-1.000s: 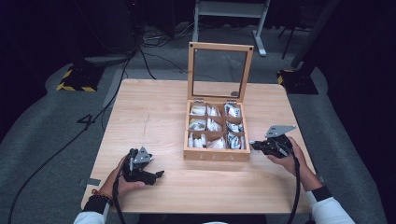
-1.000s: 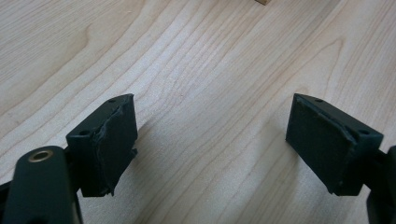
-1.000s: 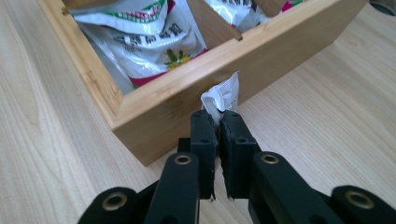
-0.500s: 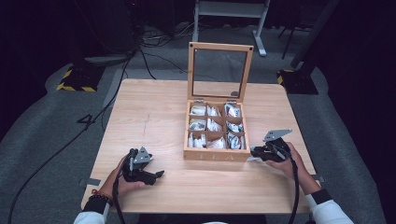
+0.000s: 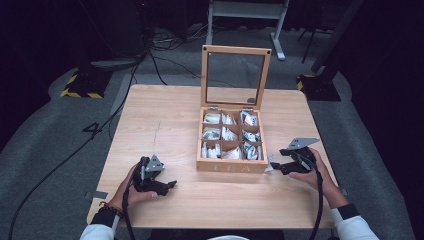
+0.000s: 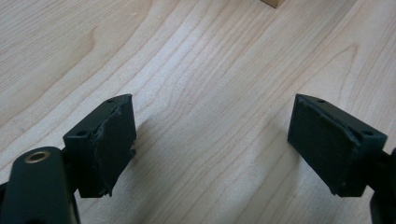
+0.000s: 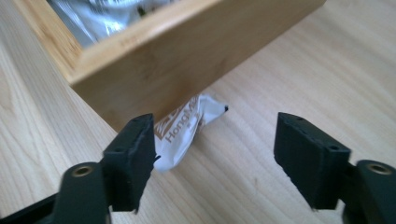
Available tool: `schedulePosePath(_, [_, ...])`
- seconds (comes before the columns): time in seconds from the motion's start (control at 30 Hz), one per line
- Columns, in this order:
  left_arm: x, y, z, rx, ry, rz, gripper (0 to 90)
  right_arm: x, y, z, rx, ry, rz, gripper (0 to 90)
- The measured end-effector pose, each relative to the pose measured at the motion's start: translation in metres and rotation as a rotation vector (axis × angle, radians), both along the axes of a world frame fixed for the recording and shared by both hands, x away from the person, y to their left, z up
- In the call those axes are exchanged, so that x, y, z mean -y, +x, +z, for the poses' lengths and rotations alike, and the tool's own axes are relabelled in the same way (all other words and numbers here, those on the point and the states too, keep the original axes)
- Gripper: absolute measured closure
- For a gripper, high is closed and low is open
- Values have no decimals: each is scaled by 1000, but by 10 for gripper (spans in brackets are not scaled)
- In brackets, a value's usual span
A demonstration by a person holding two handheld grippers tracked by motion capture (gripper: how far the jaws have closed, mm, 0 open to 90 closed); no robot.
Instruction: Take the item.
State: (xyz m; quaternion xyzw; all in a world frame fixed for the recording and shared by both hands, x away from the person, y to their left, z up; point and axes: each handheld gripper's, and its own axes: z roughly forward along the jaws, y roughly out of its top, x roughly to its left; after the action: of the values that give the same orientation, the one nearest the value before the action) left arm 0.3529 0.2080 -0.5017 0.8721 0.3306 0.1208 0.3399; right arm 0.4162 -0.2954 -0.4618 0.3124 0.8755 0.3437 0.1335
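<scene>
A wooden tea box (image 5: 231, 167) stands mid-table with its glass lid (image 5: 235, 75) upright and several sachets in its compartments. A white tea sachet (image 7: 184, 130) lies on the table against the box's front right corner (image 7: 187, 56), also visible as a small white sachet (image 5: 268, 168) in the high view. My right gripper (image 5: 274, 166) sits at that corner. Its jaws have just been opening, and the right gripper (image 7: 215, 135) now stands open with the sachet lying loose by its left jaw. My left gripper (image 5: 170, 186) rests on the table at the front left, and the left gripper (image 6: 212, 112) is open and empty.
The table (image 5: 165, 125) is light wood, bare left of the box. Cables (image 5: 100, 135) run across the grey floor at the left, and a stand base (image 5: 82, 85) with yellow-black tape sits beyond the table's far left corner.
The right gripper's jaws have gone from shut to wide open, and the sachet now lies on the table by the box corner. The left hand has stayed still.
</scene>
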Motion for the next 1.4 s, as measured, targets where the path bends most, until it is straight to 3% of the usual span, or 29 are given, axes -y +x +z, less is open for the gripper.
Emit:
schedulePosePath(0.03, [0, 1, 1, -2, 6, 13, 163, 3, -1, 4, 12, 34, 5, 264])
schedulePosePath(0.23, [0, 7, 7, -11, -6, 36, 186, 6, -4, 10, 41, 67, 7, 239])
schedulePosePath(0.33, [0, 13, 15, 14, -32, 40, 196, 8, -5, 14, 64, 90, 16, 239])
schedulePosePath(0.37, [0, 17, 21, 31, -61, 50, 194, 9, -6, 18, 93, 91, 6, 266])
schedulePosePath(0.63, [6, 39, 45, 84, -108, 46, 208, 12, 0, 32, 144, 110, -33, 314])
schedulePosePath(0.77, [14, 55, 54, 110, -104, 44, 203, 15, 8, 38, 156, 139, -57, 316])
schedulePosePath(0.83, [16, 60, 57, 112, -117, 45, 204, 15, 16, 41, 156, 155, -59, 374])
schedulePosePath(0.97, [22, 75, 64, 121, -132, 62, 202, 10, 27, 43, 158, 131, -60, 373])
schedulePosePath(1.13, [31, 94, 71, 128, -149, 67, 211, 4, 39, 48, 171, 138, -79, 356])
schedulePosePath(1.17, [33, 97, 73, 124, -150, 63, 211, 2, 45, 51, 164, 173, -85, 352])
schedulePosePath(1.4, [49, 124, 84, 126, -155, 69, 209, -9, 63, 54, 154, 207, -107, 331])
